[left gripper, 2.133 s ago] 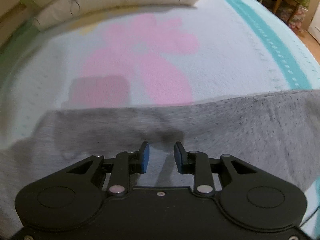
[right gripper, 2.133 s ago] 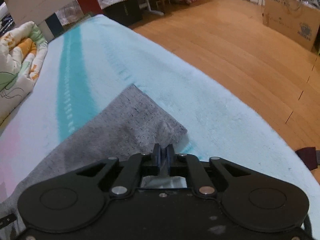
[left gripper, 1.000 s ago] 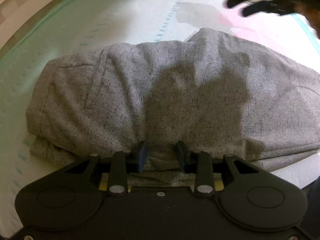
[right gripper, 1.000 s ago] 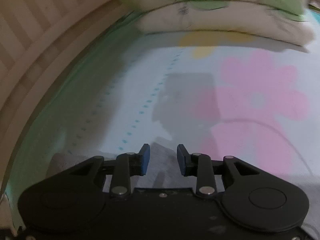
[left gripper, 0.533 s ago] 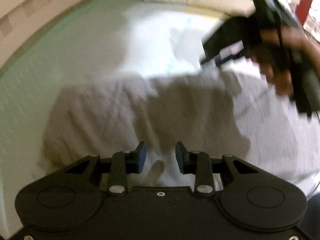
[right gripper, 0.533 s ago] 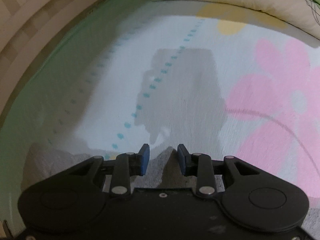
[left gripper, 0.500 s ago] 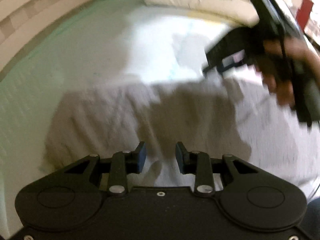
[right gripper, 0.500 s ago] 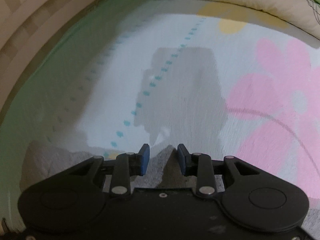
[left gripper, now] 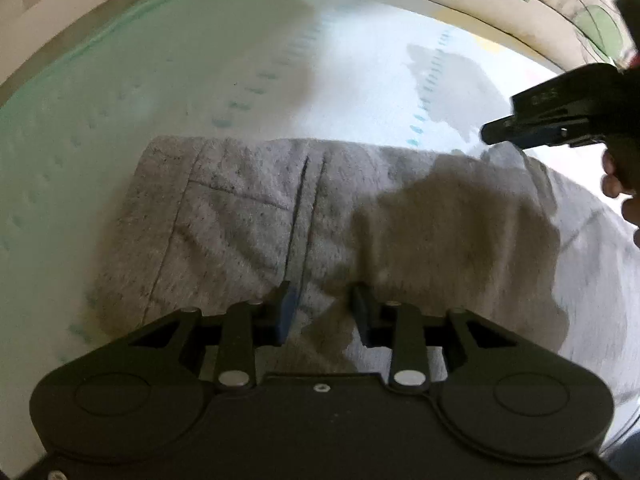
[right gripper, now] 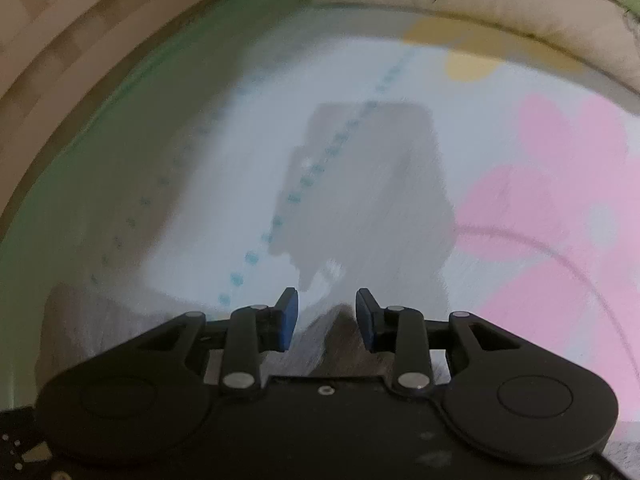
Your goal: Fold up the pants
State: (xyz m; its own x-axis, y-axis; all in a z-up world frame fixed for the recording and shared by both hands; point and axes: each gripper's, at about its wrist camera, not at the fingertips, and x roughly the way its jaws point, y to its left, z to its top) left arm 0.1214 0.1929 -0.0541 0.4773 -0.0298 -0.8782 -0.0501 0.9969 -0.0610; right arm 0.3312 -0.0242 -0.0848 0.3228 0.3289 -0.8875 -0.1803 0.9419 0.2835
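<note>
From the left wrist, the left gripper (left gripper: 322,312) hangs above the folded grey pants (left gripper: 248,216) with its jaws apart and nothing between the pads; the pants lie on a pale bed sheet (left gripper: 192,80), pocket seam facing up. At the right edge the right gripper (left gripper: 490,133), held in a hand (left gripper: 624,184), reaches the pants' far edge. From the right wrist, that gripper's jaws stand apart over a grey corner, gripping nothing, near a pink flower print (right gripper: 560,208) and a pillow (right gripper: 480,4).

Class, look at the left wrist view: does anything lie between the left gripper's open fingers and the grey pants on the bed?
Nothing visible does. The left gripper hangs open directly over the grey pants, with only fabric below. The right gripper sits off at the far edge.
</note>
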